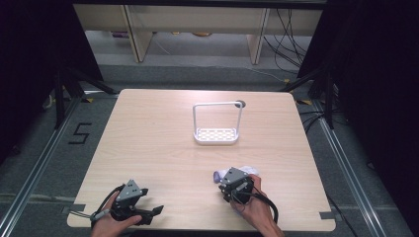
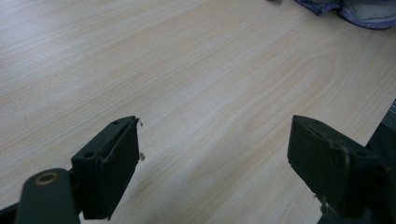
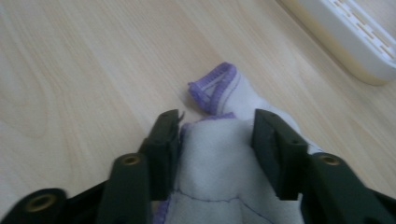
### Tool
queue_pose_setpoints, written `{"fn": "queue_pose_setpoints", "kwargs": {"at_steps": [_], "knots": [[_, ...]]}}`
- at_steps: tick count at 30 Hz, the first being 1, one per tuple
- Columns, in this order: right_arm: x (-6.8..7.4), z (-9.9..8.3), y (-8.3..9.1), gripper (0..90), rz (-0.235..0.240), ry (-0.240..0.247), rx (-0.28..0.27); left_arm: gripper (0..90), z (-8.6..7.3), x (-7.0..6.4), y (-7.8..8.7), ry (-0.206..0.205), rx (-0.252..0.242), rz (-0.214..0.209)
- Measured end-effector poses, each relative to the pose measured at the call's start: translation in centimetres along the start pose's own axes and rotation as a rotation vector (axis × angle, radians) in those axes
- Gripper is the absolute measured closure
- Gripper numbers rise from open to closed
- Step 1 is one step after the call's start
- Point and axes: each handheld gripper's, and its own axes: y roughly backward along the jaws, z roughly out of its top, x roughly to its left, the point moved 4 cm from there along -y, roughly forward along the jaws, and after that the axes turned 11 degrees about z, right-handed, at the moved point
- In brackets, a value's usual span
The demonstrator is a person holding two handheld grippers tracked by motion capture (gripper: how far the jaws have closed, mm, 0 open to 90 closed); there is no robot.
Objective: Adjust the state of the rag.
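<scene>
my left tool [image 1: 148, 212] sits at the near left corner of the counter [image 1: 148, 143], low over the wood, its jaws spread wide with only bare grain between them. in the left gripper view that tool [image 2: 212, 163] looks across the counter toward the cloth [image 2: 355, 11], whose purple-edged bit peeks in at the top right, well apart from these jaws.

further along, past the middle of the counter toward the far side, stands a white rack [image 1: 216, 134] with a tall looped handle, well apart from both my hands.

to the right, near the front edge, my right tool [image 1: 223, 178] is down on the white cloth [image 1: 244, 170] with purple stitched trim. in the right gripper view the cloth [image 3: 215, 154] bulges up between the two jaws of this tool [image 3: 217, 128], both pressing against its sides, so the tool is clamped on it. a folded corner with the purple hem sticks out just ahead of the jaw tips, lying on the wood. the base of the rack [image 3: 345, 32] shows at the upper right, apart from the cloth.
</scene>
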Motion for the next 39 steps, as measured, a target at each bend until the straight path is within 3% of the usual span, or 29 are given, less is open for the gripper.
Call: {"fn": "queue_pose_setpoints", "kwargs": {"at_steps": [1,2,3,4,6,7,8,11,13,16,17,18,19,20,21,23,25,26,29,31,32,34,35,36,39], "knots": [[0.0,0.0,0.1,59.5,-0.005,-0.011,0.003,16.4,0.0,0.0,0.0,-0.006,0.003,0.003],[-0.4,-0.1,0.4,67.9,0.002,-0.026,-0.019,16.4,-0.1,0.2,0.1,-0.042,0.013,-0.003],[-0.7,-0.1,0.7,70.9,0.016,-0.016,-0.026,16.4,-0.1,0.2,0.1,-0.042,0.013,-0.003],[-0.8,-0.1,1.0,73.7,0.028,-0.045,-0.045,16.4,0.0,0.2,0.1,-0.037,0.013,-0.003],[-1.0,-0.1,1.3,75.1,0.042,-0.055,-0.063,16.4,0.0,0.2,0.1,-0.040,0.014,-0.006],[-1.4,0.0,2.3,76.8,0.074,-0.087,-0.117,16.4,0.0,0.1,0.1,-0.035,0.015,-0.006],[-1.6,0.1,2.7,77.0,0.075,-0.082,-0.138,16.4,-0.1,0.0,0.1,-0.016,0.013,0.000],[-1.7,0.2,4.1,77.1,0.100,-0.097,-0.188,16.5,0.0,-0.1,0.0,-0.013,0.010,0.001],[-1.6,0.2,5.5,77.1,0.155,-0.123,-0.245,16.5,0.0,0.1,0.0,-0.031,0.015,0.000],[-1.6,0.1,6.7,77.2,0.163,-0.124,-0.275,16.5,0.1,-0.2,-0.1,-0.014,0.001,-0.003],[-1.7,0.1,7.0,77.2,0.180,-0.124,-0.293,16.4,0.2,-0.1,-0.2,-0.037,0.005,-0.011],[-1.8,0.1,7.5,77.3,0.205,-0.141,-0.313,16.5,0.6,-0.7,-0.5,-0.010,-0.016,-0.010],[-1.8,0.1,7.5,77.3,0.205,-0.141,-0.313,16.5,0.6,-0.7,-0.5,-0.010,-0.016,-0.010],[-1.8,0.1,7.5,77.3,0.215,-0.144,-0.314,16.5,0.8,-0.8,-0.6,-0.052,-0.007,-0.015],[-1.9,0.1,7.6,77.3,0.213,-0.145,-0.319,16.7,1.0,-1.1,-0.9,-0.049,-0.012,-0.026],[-1.9,0.1,7.8,77.4,0.219,-0.163,-0.327,16.9,1.4,-1.5,-1.4,-0.084,-0.008,-0.042],[-2.0,0.3,8.2,77.6,0.253,-0.157,-0.371,17.0,1.7,-2.0,-1.8,-0.076,-0.010,-0.049],[-1.8,0.6,8.5,77.7,0.249,-0.174,-0.391,17.0,2.2,-2.5,-2.3,-0.115,-0.021,-0.072],[-1.5,1.1,9.1,77.9,0.267,-0.167,-0.404,17.0,2.6,-3.1,-2.5,-0.108,-0.027,-0.085],[-1.2,2.1,9.6,78.1,0.277,-0.123,-0.449,17.0,2.9,-3.7,-2.8,-0.089,-0.042,-0.101],[-1.0,2.3,9.9,78.1,0.278,-0.131,-0.432,16.9,3.2,-4.3,-2.9,-0.067,-0.059,-0.135],[-0.6,2.9,10.1,78.2,0.289,-0.114,-0.457,16.6,3.4,-4.9,-2.8,-0.058,-0.065,-0.178],[-0.6,2.9,10.1,78.2,0.289,-0.114,-0.457,16.2,3.4,-4.9,-2.8,-0.058,-0.065,-0.178],[-0.4,3.5,10.2,78.2,0.291,-0.088,-0.465,16.2,3.7,-5.7,-2.6,-0.016,-0.103,-0.240],[-0.1,4.0,10.1,78.3,0.289,-0.074,-0.485,19.3,4.0,-6.2,-2.3,-0.001,-0.102,-0.272]]}}
